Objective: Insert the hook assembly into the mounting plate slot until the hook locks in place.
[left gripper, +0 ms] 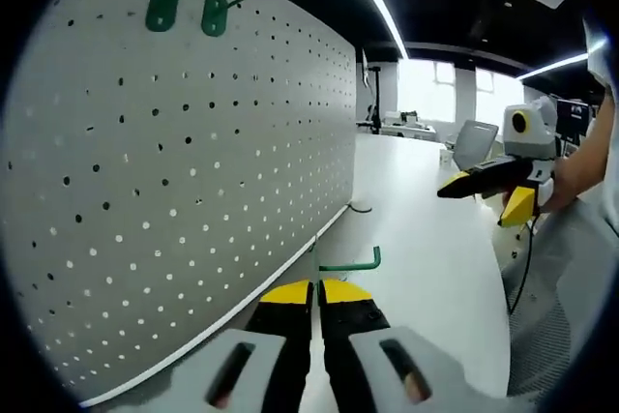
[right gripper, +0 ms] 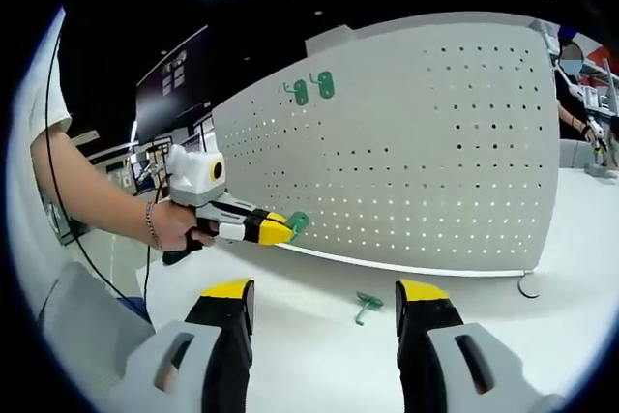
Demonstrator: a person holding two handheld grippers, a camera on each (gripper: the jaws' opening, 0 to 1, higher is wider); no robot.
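Two green plastic hooks (left gripper: 162,7) already hang near the top of the white perforated pegboard (left gripper: 193,171), side by side, which suggests the upper rows are where the next one belongs. Your left gripper (left gripper: 316,293) has its yellow-tipped jaws pressed together on a third green hook assembly (left gripper: 350,263); in the left gripper view its thin stem runs sideways past the jaw tips and ends in an upturned tip. You hold it just beside the board's lower edge, above the white tabletop (left gripper: 426,220), apparently so the backing end can be turned toward the holes.

In the right gripper view that same left gripper (right gripper: 280,228) appears with a hand (right gripper: 179,227) around its grip, the green piece at its nose close to the pegboard (right gripper: 435,142), though whether it touches is not clear. Your right gripper (right gripper: 326,299) stands with jaws wide apart and nothing between them, held back over the table. A fourth green hook (right gripper: 367,305) lies loose on the tabletop between those spread jaws, near the board's foot. The two mounted hooks (right gripper: 311,88) sit high above.

The insertion looks not yet made.
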